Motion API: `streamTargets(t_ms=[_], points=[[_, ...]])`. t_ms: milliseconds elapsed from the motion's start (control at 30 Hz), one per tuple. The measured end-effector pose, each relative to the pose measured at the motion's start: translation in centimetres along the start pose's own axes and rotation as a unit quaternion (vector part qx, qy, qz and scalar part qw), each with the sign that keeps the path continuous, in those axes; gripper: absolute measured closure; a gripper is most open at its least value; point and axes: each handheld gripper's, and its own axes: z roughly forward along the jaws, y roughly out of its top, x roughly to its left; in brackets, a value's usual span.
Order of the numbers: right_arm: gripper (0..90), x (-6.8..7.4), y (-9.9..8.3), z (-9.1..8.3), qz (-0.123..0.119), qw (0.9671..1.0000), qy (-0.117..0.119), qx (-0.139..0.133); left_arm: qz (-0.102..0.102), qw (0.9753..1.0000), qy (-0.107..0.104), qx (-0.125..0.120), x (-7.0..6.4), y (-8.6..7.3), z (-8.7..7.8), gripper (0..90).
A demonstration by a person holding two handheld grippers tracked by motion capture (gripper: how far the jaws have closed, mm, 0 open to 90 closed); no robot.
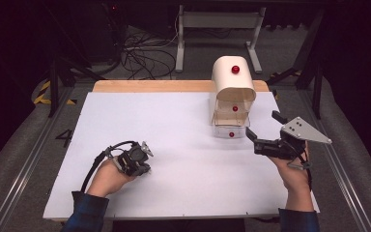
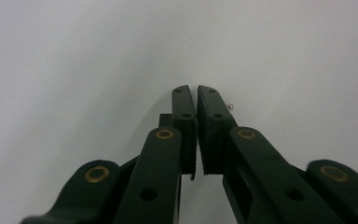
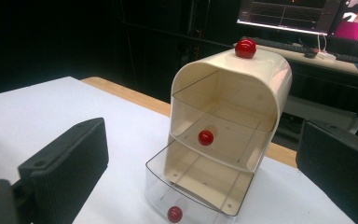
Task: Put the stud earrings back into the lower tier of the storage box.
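A small cream cabinet [image 1: 233,79] [image 3: 256,88] with a rounded top stands at the table's back right. It carries a red knob on top [image 3: 245,48]. Its upper clear drawer [image 3: 205,137] sits in; its lower clear drawer [image 1: 230,131] [image 3: 174,214] is pulled out toward me and looks empty. My right gripper [image 1: 262,123] [image 3: 203,144] is open wide, just right of the pulled-out drawer and apart from it. My left gripper [image 1: 145,164] [image 2: 196,93] rests near the front left of the table, jaws shut on nothing, tips toward the white surface.
The white table board [image 1: 164,130] has a wooden strip [image 1: 149,86] along its far edge. A tiny bead [image 2: 231,106] lies on the board beside the left jaws. Behind the table are a white frame's legs [image 1: 179,43], cables [image 1: 140,53] and a monitor [image 3: 303,14].
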Motion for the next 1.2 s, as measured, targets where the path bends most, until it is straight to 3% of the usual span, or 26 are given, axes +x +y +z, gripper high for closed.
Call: streamTargets(t_ms=[467,733,900,1200], points=[[3.1,-0.5,-0.1,-0.3,0.007,1.0000,-0.004,-0.005,0.002,0.9988,0.011,-0.049,-0.4,0.4,-0.9,86.7],[3.2,-0.5,-0.1,-0.3,0.008,0.9999,-0.003,-0.007,0.009,0.9974,-0.005,-0.072,-1.0,0.7,-1.3,86.6],[3.2,-0.5,-0.1,-0.4,0.009,0.9999,-0.001,-0.010,0.009,0.9956,-0.009,-0.093,-1.3,1.0,-1.5,86.7],[3.3,-0.6,0.0,-0.6,0.010,0.9999,0.001,-0.013,0.006,0.9912,0.003,-0.132,-1.8,1.5,-1.9,86.7]])
